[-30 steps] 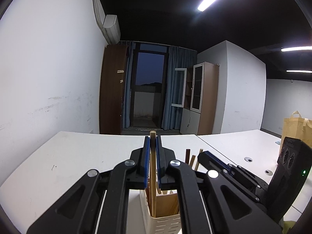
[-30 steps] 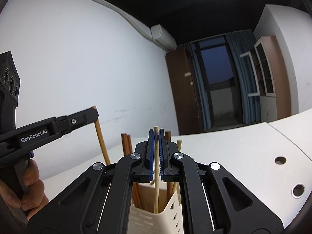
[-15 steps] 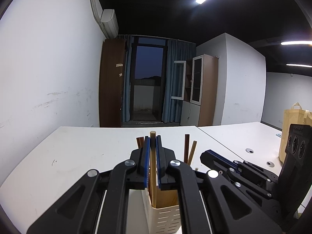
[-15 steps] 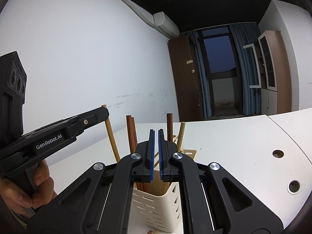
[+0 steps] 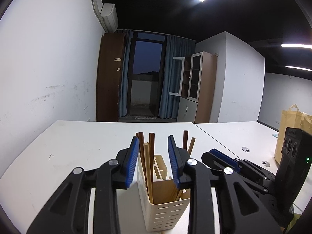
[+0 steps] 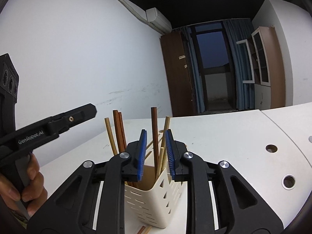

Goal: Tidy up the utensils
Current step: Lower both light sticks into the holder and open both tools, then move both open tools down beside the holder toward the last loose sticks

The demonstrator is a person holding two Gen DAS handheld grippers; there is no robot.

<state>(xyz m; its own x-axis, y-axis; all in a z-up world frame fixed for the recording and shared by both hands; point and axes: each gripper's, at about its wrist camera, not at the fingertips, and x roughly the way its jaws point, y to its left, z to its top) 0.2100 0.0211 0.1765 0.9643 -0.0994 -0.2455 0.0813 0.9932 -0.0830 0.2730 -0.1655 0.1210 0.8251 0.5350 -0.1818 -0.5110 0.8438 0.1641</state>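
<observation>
Left tongs [image 5: 154, 152] partly open, jaws just been opening, pads clear of the light and dark wooden chopsticks [image 5: 149, 167] standing between them in the cream slotted plastic holder [image 5: 165, 212] just below and ahead. Right tongs [image 6: 155, 150] also partly open, just been opening, nothing gripped; dark chopstick [image 6: 154, 136] upright between its jaws without touching. Holder sits on the white table [image 5: 78, 146]. A hand [image 6: 25, 185] holds the left tongs' handle.
</observation>
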